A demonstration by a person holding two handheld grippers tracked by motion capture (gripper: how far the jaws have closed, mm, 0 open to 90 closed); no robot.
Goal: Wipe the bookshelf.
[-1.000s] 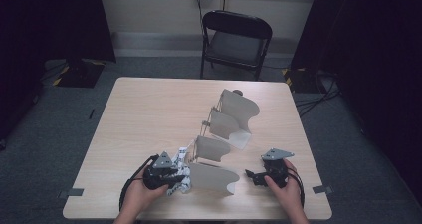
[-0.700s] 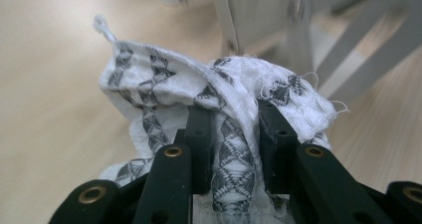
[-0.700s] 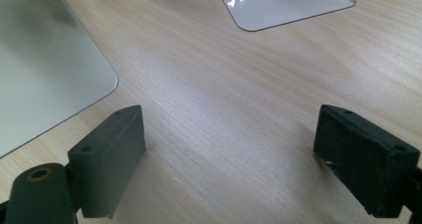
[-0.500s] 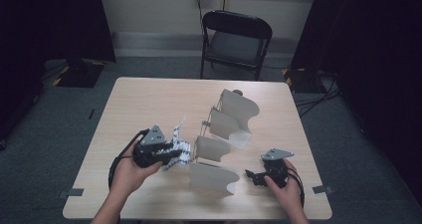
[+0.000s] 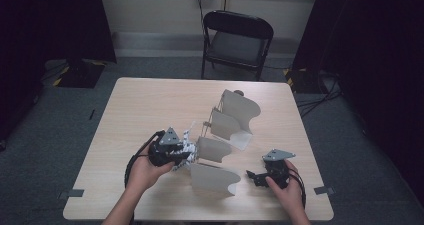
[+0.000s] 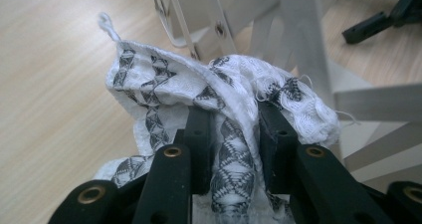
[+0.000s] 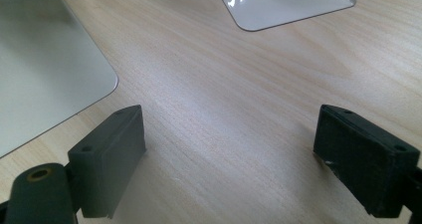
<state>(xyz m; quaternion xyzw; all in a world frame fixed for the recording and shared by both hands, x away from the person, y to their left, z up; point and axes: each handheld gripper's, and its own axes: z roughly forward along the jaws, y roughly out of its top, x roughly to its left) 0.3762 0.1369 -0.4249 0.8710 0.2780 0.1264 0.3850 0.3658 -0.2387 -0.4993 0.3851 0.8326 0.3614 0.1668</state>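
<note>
Left gripper (image 6: pixel 234 134) clamps a patterned white cloth (image 6: pixel 164 84) beside the white rack (image 5: pixel 225 130).
Right gripper (image 7: pixel 229 159) rests wide open, empty, on the tabletop (image 5: pixel 150 105); the cloth's lower part is hidden behind the jaws.

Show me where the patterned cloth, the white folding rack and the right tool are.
patterned cloth (image 6: pixel 164 82): left gripper view, on its spread upper-left fold.
white folding rack (image 5: pixel 215 179): high view, on the nearest panel.
right tool (image 7: pixel 229 157): right gripper view, midway between its two open jaws, above the table.
</note>
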